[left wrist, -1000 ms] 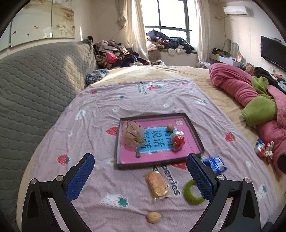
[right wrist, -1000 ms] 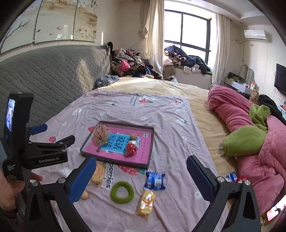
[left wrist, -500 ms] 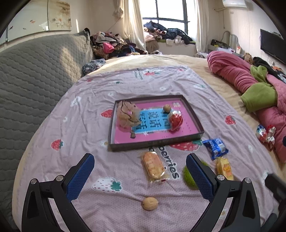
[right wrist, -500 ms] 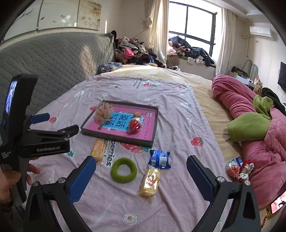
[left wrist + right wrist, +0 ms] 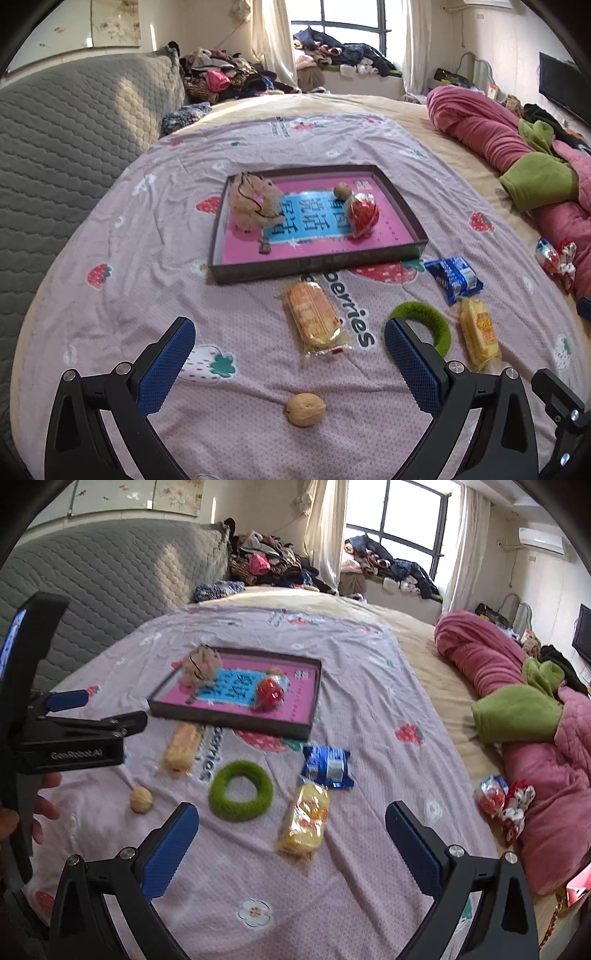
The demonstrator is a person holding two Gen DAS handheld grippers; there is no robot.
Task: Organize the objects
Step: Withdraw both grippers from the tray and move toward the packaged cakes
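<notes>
Lilac strawberry-print bedsheet [image 5: 129,229] carries all items. Dark-rimmed pink cardboard tray [image 5: 400,206] lies ahead of both grippers. Left gripper [image 5: 290,363]: jaws spread, empty, brown walnut [image 5: 306,409] between them. Right gripper [image 5: 291,849]: spread, empty; green fuzzy ring [image 5: 241,790] ahead-left, partly hidden behind the left gripper's finger in its own view.

Tray [image 5: 317,264]: dark rim, pink floor with blue label, flat on the bed. Inside: beige fuzzy toy [image 5: 255,205] at left end, small walnut [image 5: 342,190] and red wrapped ball [image 5: 364,214] at right, the two just beside each other.

Loose on the bed, near side of tray: orange snack pack [image 5: 314,319], walnut [image 5: 306,404] nearest, green ring [image 5: 241,791] lying flat, blue packet [image 5: 327,766], yellow snack pack [image 5: 304,818] just below the blue packet.
</notes>
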